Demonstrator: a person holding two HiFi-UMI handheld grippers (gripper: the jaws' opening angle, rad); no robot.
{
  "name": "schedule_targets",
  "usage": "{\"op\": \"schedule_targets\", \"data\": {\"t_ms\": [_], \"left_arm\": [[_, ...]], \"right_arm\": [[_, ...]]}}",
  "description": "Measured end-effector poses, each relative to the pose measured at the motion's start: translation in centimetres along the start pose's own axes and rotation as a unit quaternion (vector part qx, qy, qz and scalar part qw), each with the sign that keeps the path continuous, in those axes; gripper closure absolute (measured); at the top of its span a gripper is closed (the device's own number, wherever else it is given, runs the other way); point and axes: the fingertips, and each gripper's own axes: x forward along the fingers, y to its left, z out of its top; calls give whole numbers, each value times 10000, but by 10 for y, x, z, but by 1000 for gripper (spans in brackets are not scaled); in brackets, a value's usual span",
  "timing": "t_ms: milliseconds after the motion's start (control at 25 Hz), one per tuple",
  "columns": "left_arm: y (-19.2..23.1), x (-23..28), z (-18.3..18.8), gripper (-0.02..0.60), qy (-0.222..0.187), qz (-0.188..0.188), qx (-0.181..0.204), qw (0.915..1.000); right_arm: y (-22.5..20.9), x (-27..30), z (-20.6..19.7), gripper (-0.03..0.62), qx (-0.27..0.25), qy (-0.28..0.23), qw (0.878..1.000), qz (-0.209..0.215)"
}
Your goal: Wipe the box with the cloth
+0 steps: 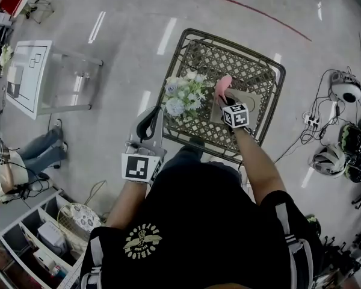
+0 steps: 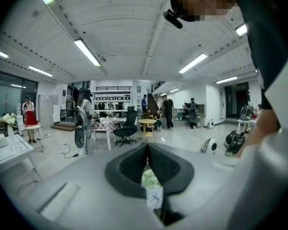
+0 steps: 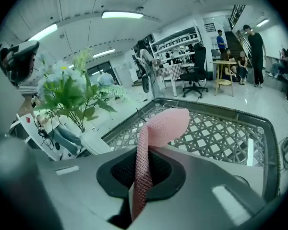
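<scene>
The right gripper (image 1: 227,95) and pink cloth (image 1: 224,83) cover much of the box (image 1: 251,99); the left edge cuts off a seated person (image 1: 25,161).

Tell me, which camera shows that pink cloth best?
The right gripper view: the pink cloth fills the centre, pinched in the fingers of the right gripper, weave visible. The head view shows only a small pink patch over the lattice table. The left gripper view misses it.

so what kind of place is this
Probably a large open lab or workshop hall: ceiling strip lights, office chairs and people standing about, plus helmet-like gear and cables on the polished floor.
</scene>
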Motion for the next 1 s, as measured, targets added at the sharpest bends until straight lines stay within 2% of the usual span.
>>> {"op": "schedule_targets", "data": {"t_ms": [120,360,640,840,1000], "left_arm": [[5,-2,-7,581,125,24,14,9999],[-1,6,-4,581,113,-94,83,9999],[-25,17,-2,581,120,-368,113,9992],[-42,26,8,581,35,-543,201,9983],[-47,27,15,581,-10,-585,240,9980]], "right_arm": [[-2,19,-9,577,29,316,9994,-110],[-25,16,-28,577,23,548,9973,-487],[-89,-31,-58,577,690,570,9895,-1134],[-136,-66,-85,577,1130,621,9785,-1608],[-157,-87,-100,577,1393,610,9730,-1736]]}}
